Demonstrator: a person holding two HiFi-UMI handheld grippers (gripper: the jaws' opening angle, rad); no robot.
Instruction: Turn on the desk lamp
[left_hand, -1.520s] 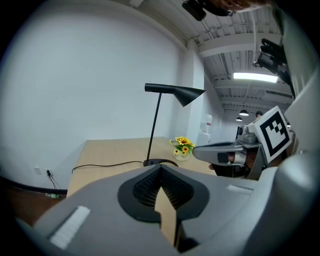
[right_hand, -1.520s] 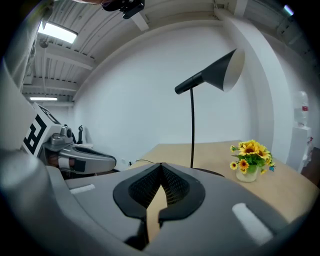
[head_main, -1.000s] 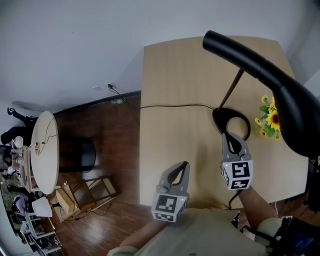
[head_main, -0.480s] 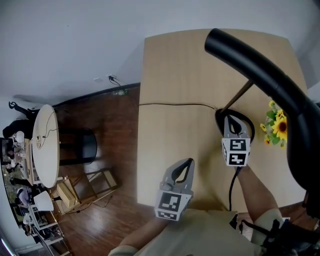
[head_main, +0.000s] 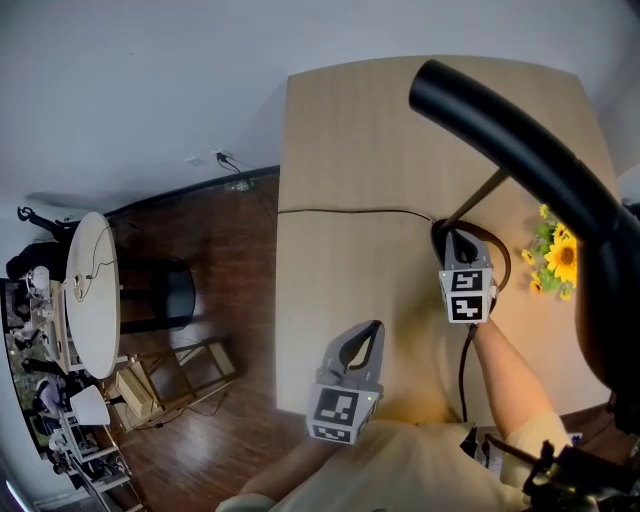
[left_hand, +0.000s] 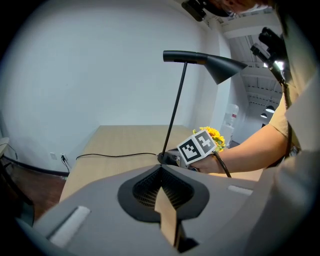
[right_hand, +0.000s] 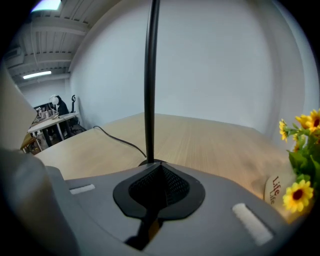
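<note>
The lamp (head_main: 500, 110) stands on the right side of the desk (head_main: 340, 160), next to the flowers (head_main: 558, 262). The right gripper (head_main: 455, 242) is over the base (head_main: 499, 262). Its jaws are pressed together and hold nothing. The left gripper (head_main: 368, 332) is near the desk's edge, and its jaws are together and empty too. A push that is too hard or off to one side could slide the base, or tip the lamp into the flowers. I cannot see the switch, because the gripper hides it.
</note>
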